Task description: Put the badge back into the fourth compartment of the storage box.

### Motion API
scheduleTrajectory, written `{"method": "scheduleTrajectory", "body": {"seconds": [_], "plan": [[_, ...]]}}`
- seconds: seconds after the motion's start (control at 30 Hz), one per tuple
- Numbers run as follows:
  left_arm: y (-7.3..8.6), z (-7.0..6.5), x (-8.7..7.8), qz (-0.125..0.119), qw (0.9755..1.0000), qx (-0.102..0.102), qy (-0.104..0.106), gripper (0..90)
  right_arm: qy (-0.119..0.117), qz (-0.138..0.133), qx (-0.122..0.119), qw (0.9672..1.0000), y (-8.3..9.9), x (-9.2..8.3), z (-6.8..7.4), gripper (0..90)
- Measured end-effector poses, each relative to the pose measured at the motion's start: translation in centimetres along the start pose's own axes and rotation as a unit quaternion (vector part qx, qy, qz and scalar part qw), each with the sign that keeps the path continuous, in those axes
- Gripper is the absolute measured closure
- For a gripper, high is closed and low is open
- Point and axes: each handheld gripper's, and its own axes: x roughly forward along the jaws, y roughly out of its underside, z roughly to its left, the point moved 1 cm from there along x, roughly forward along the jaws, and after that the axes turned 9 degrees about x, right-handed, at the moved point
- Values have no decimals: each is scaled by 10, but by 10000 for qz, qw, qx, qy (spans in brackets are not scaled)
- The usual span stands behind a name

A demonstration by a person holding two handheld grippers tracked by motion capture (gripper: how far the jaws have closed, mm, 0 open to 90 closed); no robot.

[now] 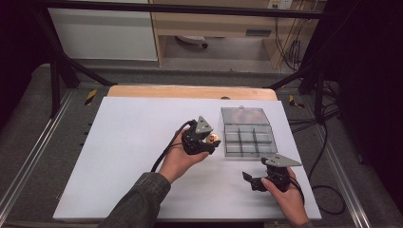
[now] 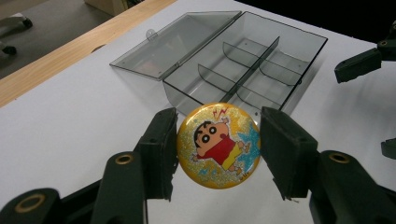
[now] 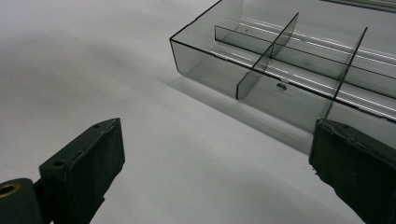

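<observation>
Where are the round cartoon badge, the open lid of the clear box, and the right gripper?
round cartoon badge [image 2: 218, 145]: left gripper view, on the printed figure's red shirt.
open lid [image 2: 173, 40]: left gripper view, on its flat transparent panel.
right gripper [image 1: 253, 181]: high view, midway between its fingertips.

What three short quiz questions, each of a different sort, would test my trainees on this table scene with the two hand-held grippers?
1. True or false: the lid of the clear grey plastic compartment box is shut.
2. What does the left gripper hold between its fingers?
3. The right gripper is: A) open, holding nothing; B) shut on the box; C) inside a compartment.

Key:
1. False; the lid lies open, flat on the white table.
2. A round yellow glittery cartoon badge.
3. A.
</observation>
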Motion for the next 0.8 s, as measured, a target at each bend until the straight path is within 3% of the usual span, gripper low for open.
{"method": "scheduleTrajectory", "body": {"seconds": [0.47,0.8], "plan": [[-20,-1,12,-36,10000,68,14,480,-28,20,-6,10000,0,0,1,37],[-29,4,19,-166,9998,-72,48,480,-40,33,-40,10000,-1,2,2,37]]}}
